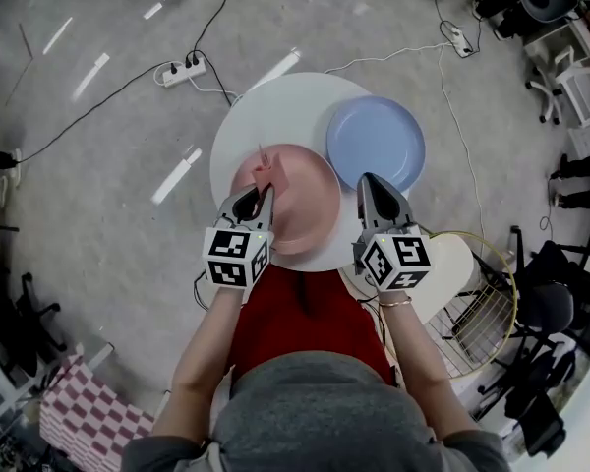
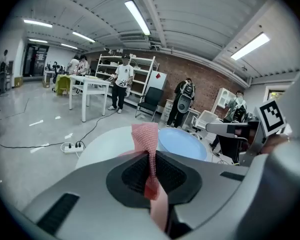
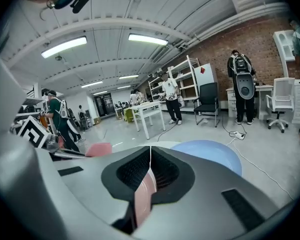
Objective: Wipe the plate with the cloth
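Note:
A pink plate (image 1: 305,214) lies on the near side of a round white table (image 1: 275,106). My left gripper (image 1: 260,195) hangs over the plate's left part, shut on a pink cloth (image 1: 265,172). In the left gripper view the cloth (image 2: 146,136) sticks up from between the pads of that gripper (image 2: 151,156). My right gripper (image 1: 366,181) hovers just right of the plate's rim, near a blue plate (image 1: 376,141). In the right gripper view its pads (image 3: 150,156) meet in a thin line, and a pink strip shows in the gap behind them.
The blue plate (image 3: 210,151) sits at the table's far right. A power strip (image 1: 185,70) and cables lie on the floor beyond the table. A wire basket (image 1: 482,313) and office chairs (image 1: 560,96) stand to the right. Several people stand by shelves in the background.

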`<state>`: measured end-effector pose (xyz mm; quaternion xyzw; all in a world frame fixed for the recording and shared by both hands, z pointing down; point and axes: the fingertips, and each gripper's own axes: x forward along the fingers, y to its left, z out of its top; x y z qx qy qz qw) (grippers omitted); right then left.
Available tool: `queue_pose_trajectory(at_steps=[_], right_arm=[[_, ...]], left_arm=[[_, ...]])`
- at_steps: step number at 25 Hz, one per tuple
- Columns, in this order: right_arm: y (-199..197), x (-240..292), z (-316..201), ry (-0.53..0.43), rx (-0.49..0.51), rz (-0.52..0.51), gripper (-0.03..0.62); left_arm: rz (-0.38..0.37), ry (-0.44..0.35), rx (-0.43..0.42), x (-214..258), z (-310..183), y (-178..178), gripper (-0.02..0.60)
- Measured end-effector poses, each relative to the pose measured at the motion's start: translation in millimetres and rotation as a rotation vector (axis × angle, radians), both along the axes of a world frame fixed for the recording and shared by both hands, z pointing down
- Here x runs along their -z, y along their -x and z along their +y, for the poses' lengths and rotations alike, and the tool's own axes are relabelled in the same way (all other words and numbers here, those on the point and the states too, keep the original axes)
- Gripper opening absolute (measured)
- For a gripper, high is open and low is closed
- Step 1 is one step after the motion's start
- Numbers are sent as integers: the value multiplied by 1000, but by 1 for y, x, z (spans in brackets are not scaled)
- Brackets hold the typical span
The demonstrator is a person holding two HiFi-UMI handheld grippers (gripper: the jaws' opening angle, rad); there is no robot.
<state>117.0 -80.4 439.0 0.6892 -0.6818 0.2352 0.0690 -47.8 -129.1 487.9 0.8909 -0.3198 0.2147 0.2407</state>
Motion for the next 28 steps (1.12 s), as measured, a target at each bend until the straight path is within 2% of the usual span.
queue_pose_trajectory(at_steps=[7, 13, 20, 28], right_arm=[[-19, -23, 6, 45, -43, -21, 29], [-26, -34, 12, 85, -47, -22, 29], [-28, -45, 6, 104, -39, -39, 29], [-5, -56, -5, 134, 40, -53, 29]], left_arm=[[-3, 97, -155, -27, 3, -60, 26], [-52, 197, -246, -58, 10, -99, 26], [-169, 280, -211, -97, -5, -102, 28], [-249, 312, -76, -111, -31, -68, 27]])
